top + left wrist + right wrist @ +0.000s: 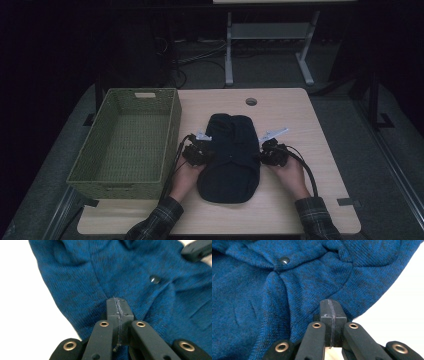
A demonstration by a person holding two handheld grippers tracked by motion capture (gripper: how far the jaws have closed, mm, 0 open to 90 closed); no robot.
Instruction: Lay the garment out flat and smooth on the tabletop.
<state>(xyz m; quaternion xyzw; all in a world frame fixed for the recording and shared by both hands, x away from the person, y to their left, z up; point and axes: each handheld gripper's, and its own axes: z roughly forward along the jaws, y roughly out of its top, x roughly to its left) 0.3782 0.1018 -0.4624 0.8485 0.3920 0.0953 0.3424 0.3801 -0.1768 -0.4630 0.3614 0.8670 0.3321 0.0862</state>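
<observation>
High view: a folded dark blue knit garment [229, 157] is seen lying mid-table, pinched at its left edge by the left gripper [202, 155] and at its right edge by the right gripper [265, 155], both jaw pairs pressed together on fabric. A small button [284, 260] is shown on the heathered knit. A green woven basket [80, 175] is seen just left, clear of both hands.

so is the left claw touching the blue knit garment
Touching. The left gripper view shows the left claw shut with its tips pressed into the edge of the blue knit garment, no gap.

My pale wooden table [310, 150] has a round cable hole [251, 101]. Behind it a grey metal desk frame [270, 37] stands on dim grey carpet [380, 165].
</observation>
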